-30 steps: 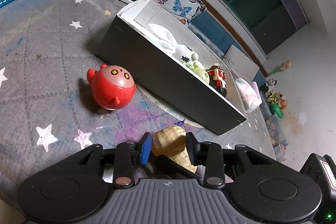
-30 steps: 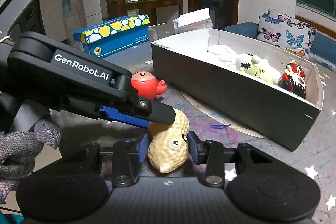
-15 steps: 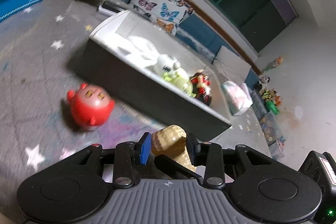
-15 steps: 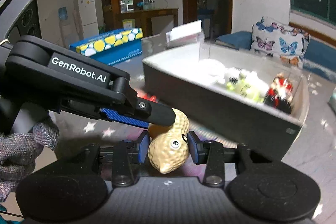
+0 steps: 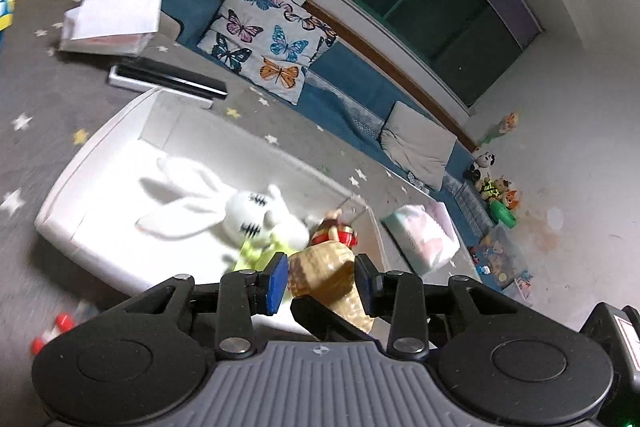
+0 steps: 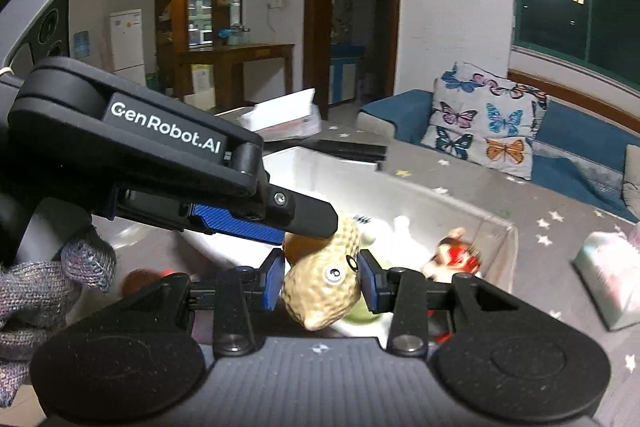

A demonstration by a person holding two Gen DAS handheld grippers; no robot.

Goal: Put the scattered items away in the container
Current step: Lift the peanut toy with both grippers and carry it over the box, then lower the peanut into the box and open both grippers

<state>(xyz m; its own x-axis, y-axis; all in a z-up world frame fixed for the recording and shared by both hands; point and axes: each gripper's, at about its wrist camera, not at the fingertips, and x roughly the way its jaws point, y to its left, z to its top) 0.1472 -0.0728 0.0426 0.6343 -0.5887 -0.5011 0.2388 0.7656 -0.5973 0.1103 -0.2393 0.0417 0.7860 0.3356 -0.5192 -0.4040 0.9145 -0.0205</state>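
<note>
Two claws hold one peanut toy (image 6: pixel 322 283) at once, above the near edge of the open box (image 5: pixel 80 183). The right claw (image 6: pixel 322 281) pinches it narrow at the waist between its blue pads, and the left claw (image 5: pixel 321 281) closes on the same toy from its own side. If one lets go before the other, I judge the toy could twist, slip and drop outside the box, near the red toy (image 5: pixel 50 333) on the starred surface. It could also land hard on the white rabbit (image 5: pixel 224 205) or the red figure (image 5: pixel 336 233) already inside. Motion blur hints at quick travel, which makes overshoot likelier. The peanut is tan, dimpled all over and double-lobed, with googly eyes facing the right camera; it looks firm and light.
</note>
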